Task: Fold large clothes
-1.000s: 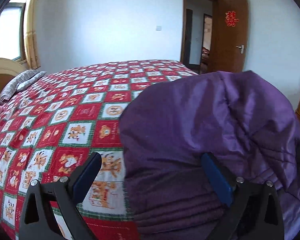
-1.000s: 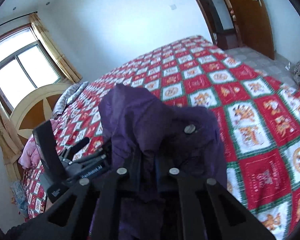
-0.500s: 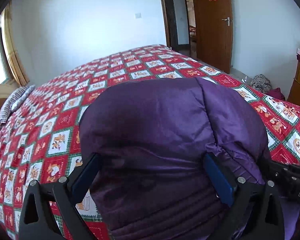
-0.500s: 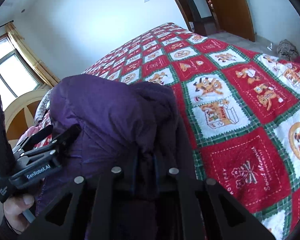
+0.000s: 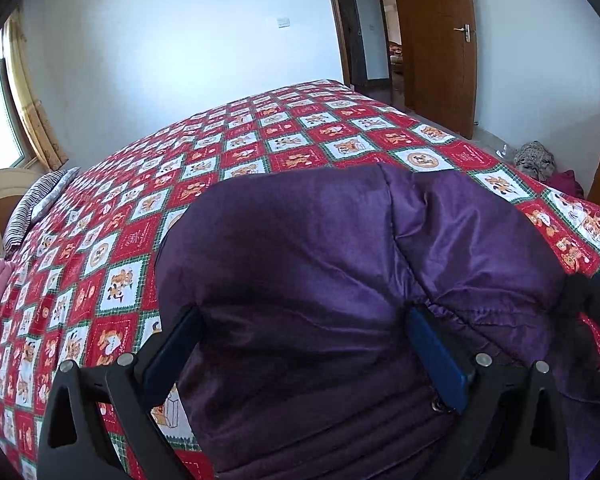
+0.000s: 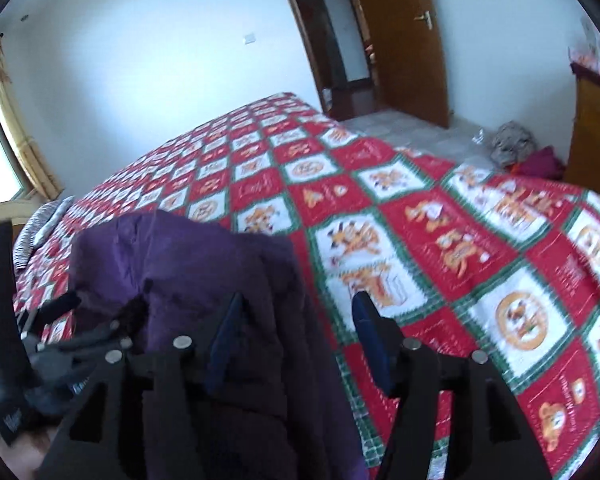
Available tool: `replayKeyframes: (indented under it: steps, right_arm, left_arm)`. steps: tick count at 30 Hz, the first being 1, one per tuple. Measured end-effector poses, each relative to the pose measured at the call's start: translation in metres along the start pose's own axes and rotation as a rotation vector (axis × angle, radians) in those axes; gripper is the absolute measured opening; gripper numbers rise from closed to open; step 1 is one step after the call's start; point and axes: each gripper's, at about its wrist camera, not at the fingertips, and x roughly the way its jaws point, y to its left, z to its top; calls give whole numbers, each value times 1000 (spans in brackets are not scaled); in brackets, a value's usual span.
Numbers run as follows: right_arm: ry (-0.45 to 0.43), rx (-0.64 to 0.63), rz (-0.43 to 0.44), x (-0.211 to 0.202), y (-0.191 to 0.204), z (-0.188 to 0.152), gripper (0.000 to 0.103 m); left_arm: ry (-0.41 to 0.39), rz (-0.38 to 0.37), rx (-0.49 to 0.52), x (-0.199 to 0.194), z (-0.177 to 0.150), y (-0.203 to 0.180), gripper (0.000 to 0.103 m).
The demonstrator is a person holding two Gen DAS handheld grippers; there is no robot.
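right gripper point(image 6: 296, 316) fingers opening — purple coat point(image 6: 204, 280) between them

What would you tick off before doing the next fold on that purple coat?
1. Purple coat lying on the bedspread: ok.
2. Right gripper letting go: ok, jaws opening, coat edge between them, unpinched.
3. Left gripper free of the coat: cannot tell, jaws wide, padding bulging between them.
4. Bedspread flat beyond the coat: ok.
5. Coat folded neatly: cannot tell, too close.
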Motion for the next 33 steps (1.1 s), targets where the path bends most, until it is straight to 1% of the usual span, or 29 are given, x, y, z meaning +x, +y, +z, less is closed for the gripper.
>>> replayKeyframes:
  steps: [2,4,5,6,7,8,9,10,12,13,14,17,19,20,22,28,33]
  right_arm:
    - [-17,-11,-46,-3,13,16,61]
    - [-30,7,-18,-3,21,26,62]
    - [-19,13,-6,3,26,30,64]
    - [3,3,-18,10,31,30,65]
    - [40,-27,-42,27,34,26,64]
    - [63,-36,-48,38,34,22,64]
    - [75,-21,-45,45,27,17,64]
    - [69,-18,-37,47,24,14,64]
    - [51,-47,-38,45,22,10,64]
    - [56,-63,-38,48,20,8,64]
    - [66,-63,-30,52,18,7,64]
    - [110,6,22,67,2,7,66]
    - [110,14,27,67,0,5,66]
    - [102,2,12,67,3,4,66]
    - [81,-21,-13,65,8,1,66]
    - [66,-22,-29,69,9,0,68]
    - [100,1,-7,80,4,1,71]
  left_arm:
    - [-4,8,-1,-1,0,-1,102]
    - [-4,9,-2,-1,0,-2,102]
    - [-2,8,-3,-1,0,-1,102]
    - [1,5,-5,-1,1,0,102]
    - [4,-3,-10,-3,3,4,102]
    - [1,-4,-19,-5,5,8,102]
    - [-5,5,-35,-6,7,14,102]
    - [-10,5,-51,-5,8,18,102]
    - [14,-15,-56,5,8,17,102]
    - [20,-12,-53,8,7,15,102]
    - [19,-9,-51,11,7,13,102]
    - [25,-23,-69,20,7,12,102]
    - [29,-37,-83,25,6,14,103]
    - [29,-38,-83,27,5,14,103]
    - [25,-35,-81,28,4,13,103]
    - [6,-15,-84,30,2,10,103]
    - [7,-12,-85,32,2,10,103]
